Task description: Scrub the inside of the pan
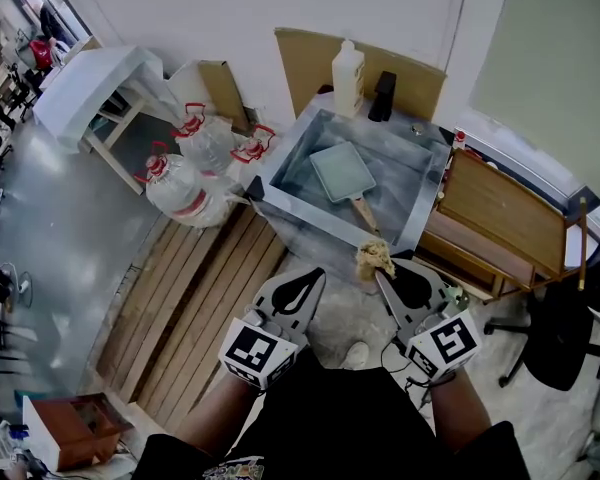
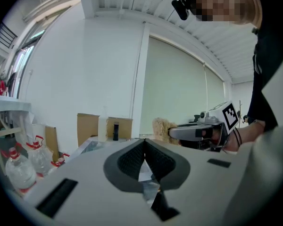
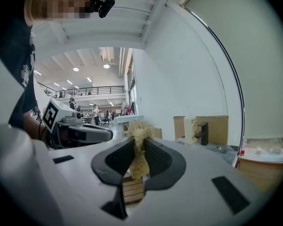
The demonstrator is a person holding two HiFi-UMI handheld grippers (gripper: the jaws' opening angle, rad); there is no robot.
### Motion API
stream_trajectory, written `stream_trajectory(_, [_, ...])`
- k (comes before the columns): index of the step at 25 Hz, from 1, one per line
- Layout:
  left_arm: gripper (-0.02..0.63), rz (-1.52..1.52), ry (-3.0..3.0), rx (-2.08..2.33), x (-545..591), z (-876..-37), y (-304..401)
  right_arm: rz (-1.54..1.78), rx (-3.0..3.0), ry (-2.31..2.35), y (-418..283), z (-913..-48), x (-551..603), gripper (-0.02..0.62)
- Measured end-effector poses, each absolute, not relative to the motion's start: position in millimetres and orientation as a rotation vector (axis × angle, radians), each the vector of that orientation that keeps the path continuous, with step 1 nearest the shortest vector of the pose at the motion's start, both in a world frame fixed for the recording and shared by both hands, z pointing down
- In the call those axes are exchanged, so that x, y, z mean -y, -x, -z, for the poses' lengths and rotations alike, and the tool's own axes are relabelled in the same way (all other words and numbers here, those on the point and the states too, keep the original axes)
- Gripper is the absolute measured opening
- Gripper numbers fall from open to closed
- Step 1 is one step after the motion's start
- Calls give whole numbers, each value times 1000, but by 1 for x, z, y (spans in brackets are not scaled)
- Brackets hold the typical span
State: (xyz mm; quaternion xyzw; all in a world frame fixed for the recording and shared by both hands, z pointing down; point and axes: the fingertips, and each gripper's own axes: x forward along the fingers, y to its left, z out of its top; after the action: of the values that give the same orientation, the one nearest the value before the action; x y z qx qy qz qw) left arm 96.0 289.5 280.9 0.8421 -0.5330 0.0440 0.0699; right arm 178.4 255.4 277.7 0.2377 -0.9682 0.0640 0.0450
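While the jaws of our right gripper point(image 1: 382, 274) pinch the soft tan fibrous scrubber point(image 1: 375, 258) and our left gripper point(image 1: 314, 275) is closed empty, the stiff pale-green square pan point(image 1: 342, 170) lies at twelve o'clock in the steel sink point(image 1: 283, 158); we'd steady its wooden handle point(image 1: 364, 211).

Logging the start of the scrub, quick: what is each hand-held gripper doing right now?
Left hand-held gripper: closed, nothing between its jaws.
Right hand-held gripper: closed on the tan fibrous scrubber.
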Motion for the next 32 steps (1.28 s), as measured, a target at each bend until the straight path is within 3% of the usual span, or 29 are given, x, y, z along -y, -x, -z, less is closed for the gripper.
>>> stream_trajectory(32, [9,-84,-2591,1501,-231,-283,57,-199,2877,-887,-33,-277,-193,67])
